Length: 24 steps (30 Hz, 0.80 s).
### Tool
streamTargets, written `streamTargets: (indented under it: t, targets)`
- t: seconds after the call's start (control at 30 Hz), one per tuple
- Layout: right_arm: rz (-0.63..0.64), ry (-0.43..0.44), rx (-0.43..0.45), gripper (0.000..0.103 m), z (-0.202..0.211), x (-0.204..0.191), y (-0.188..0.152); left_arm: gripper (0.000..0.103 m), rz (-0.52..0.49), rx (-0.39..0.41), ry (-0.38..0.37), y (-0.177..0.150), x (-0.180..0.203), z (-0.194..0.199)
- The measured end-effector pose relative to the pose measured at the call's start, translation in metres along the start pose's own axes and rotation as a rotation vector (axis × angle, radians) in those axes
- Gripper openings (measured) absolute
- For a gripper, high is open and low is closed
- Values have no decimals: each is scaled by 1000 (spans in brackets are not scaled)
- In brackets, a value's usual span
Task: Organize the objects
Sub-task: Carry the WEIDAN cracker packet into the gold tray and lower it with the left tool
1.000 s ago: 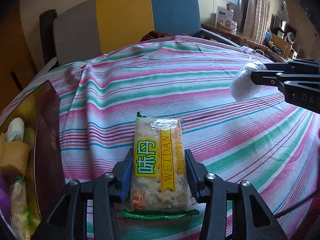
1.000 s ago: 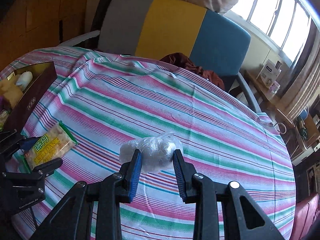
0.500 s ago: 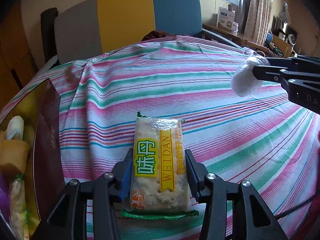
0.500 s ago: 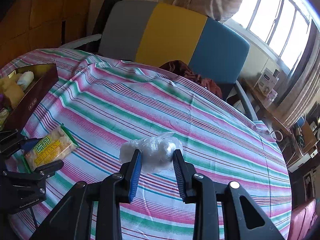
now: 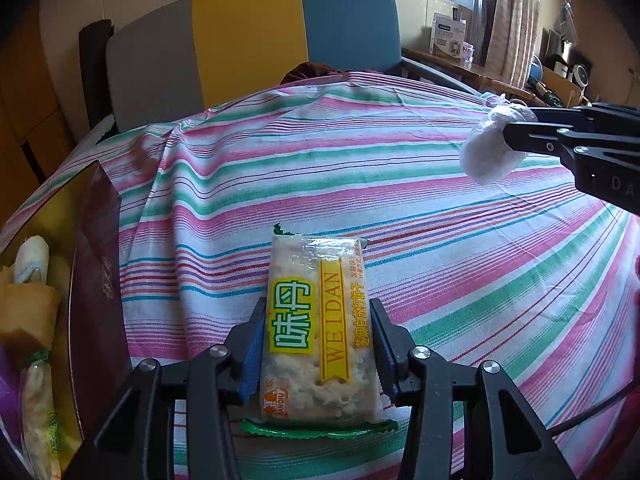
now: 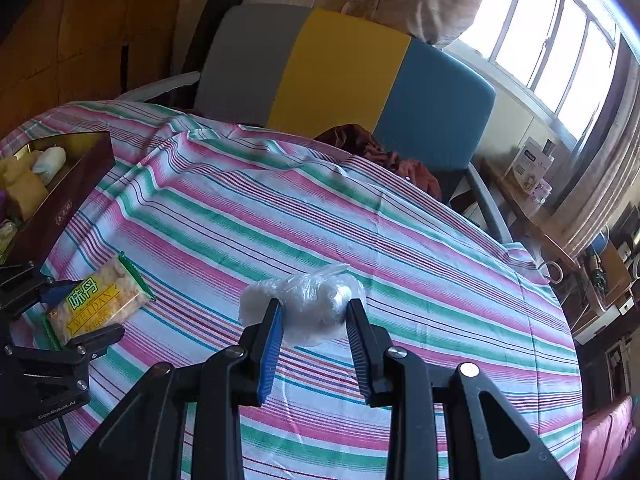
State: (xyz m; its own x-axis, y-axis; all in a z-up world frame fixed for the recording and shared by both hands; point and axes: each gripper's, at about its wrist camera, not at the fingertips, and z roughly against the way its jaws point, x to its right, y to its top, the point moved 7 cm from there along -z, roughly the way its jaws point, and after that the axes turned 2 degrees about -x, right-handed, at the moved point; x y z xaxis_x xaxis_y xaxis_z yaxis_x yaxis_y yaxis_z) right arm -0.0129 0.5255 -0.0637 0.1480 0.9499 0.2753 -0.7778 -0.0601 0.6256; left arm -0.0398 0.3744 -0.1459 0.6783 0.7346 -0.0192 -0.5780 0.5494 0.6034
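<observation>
- Left wrist view: my left gripper is clamped on the cracker packet, pads against both long sides. The packet's far end reaches out over the striped cloth.
- On the left sits a dark box with a gold lining, holding several wrapped snacks.
- At right, my right gripper comes in from the side, pinching a white bundle above the cloth.
- Behind the table stands a chair in grey, yellow and blue. A window and curtain are at upper right, with a cluttered shelf below.
- Right wrist view: the right gripper is closed on the bundle, which is wrapped in clear plastic.
- The packet is at far left in the left gripper, just beside the box.
- The cloth covers a round table. The chair has a brown garment on its seat, and bright windows are at upper right.
</observation>
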Motion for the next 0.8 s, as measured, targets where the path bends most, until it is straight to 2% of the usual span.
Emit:
streamTargets:
  t: [0.23,0.33,0.6,0.8]
  targets:
    - [-8,-8,-10,31,-4,3,-1,47,4,-16,-2,-1,-1,6]
    - [-14,-17,-34,31,-10,6,-5,47,12,1,3,2,-6,14]
    - [-34,-38,-99,31,-24,13,-14,47,29,112,36,22,-30,74]
    - [-70,-57,-151,31,-35,22,-21,47,58,167,105,21,-68,113]
